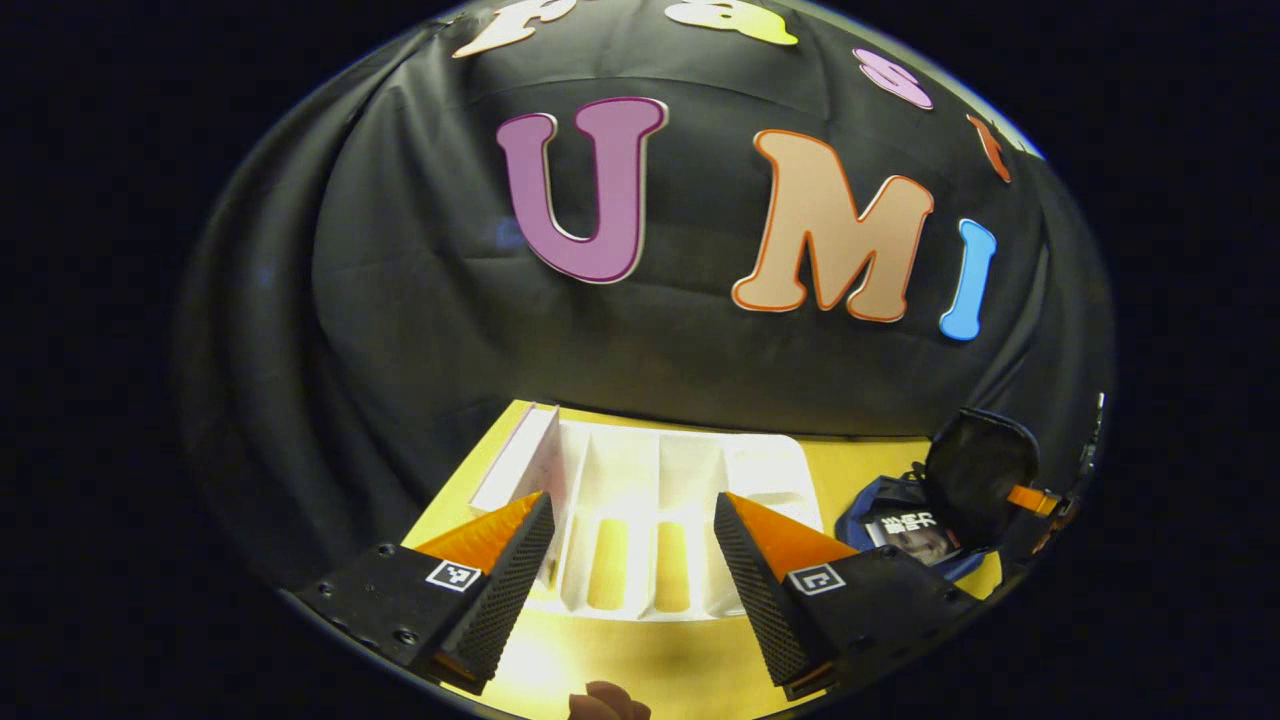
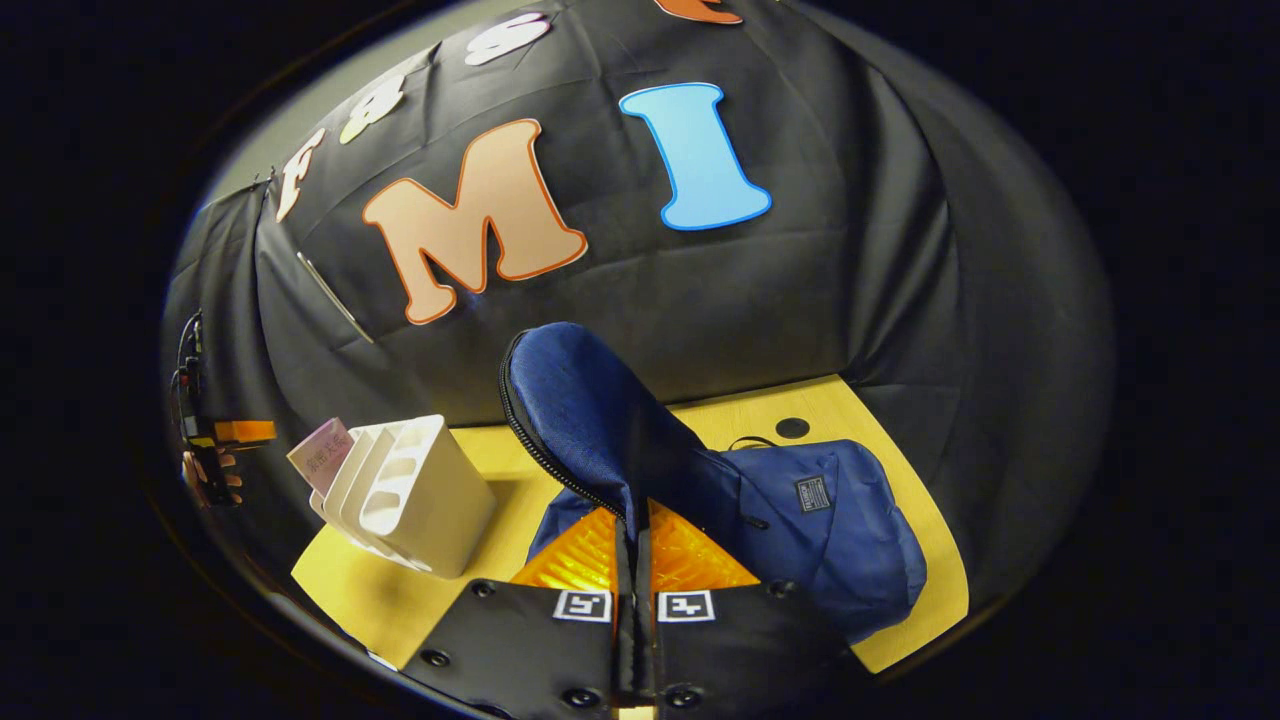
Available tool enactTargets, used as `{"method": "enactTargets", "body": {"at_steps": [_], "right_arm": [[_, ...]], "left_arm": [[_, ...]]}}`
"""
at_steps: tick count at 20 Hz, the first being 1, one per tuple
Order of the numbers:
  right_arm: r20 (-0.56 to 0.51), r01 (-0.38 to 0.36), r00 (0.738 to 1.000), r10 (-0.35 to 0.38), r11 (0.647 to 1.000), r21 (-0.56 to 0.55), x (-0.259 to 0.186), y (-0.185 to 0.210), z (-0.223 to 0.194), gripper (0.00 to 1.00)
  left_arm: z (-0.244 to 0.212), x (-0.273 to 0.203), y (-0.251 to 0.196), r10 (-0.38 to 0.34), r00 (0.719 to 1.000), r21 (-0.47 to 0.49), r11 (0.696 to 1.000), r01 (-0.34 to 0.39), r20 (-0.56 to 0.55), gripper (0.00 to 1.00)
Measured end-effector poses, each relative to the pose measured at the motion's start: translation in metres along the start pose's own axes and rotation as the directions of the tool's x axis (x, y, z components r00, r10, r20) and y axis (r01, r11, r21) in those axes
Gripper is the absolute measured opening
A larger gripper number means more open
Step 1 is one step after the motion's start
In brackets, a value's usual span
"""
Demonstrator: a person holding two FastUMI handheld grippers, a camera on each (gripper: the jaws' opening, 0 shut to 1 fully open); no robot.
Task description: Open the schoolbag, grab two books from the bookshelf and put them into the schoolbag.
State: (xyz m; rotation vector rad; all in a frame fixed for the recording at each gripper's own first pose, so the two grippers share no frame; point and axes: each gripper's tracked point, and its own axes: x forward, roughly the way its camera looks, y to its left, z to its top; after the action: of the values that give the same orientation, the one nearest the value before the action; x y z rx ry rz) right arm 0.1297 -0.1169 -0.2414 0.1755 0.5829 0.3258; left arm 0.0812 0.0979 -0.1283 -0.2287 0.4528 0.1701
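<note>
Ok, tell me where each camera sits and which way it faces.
Left gripper view: rides the left gripper, open, facing the white bookshelf; a fingertip shows at the bottom.
Right gripper view: rides the right gripper, shut on the schoolbag flap, held raised over the blue schoolbag.
Shared: bookshelf, schoolbag, yellow table.

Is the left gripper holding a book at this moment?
No, the left gripper is open with nothing between its fingers, in front of the white bookshelf.
</note>
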Motion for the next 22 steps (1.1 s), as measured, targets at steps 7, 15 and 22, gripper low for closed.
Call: {"method": "enactTargets", "body": {"at_steps": [7, 15, 22], "right_arm": [[-0.006, 0.035, 0.999, -0.035, 0.999, 0.002, -0.001, 0.001, -0.001, 0.07], [0.006, 0.074, 0.997, -0.074, 0.997, 0.023, -0.002, -0.002, 0.002, 0.07], [0.009, 0.083, 0.996, -0.083, 0.996, 0.033, 0.000, -0.002, 0.004, 0.03]], "left_arm": [[-0.002, 0.040, 0.057, 0.052, 0.998, 0.033, 0.998, -0.050, -0.048, 0.95], [-0.001, 0.098, 0.091, 0.066, 0.984, 0.078, 0.996, -0.054, -0.163, 0.99], [0.015, 0.107, 0.096, 0.083, 0.988, 0.149, 0.987, -0.063, -0.133, 0.92]]}}
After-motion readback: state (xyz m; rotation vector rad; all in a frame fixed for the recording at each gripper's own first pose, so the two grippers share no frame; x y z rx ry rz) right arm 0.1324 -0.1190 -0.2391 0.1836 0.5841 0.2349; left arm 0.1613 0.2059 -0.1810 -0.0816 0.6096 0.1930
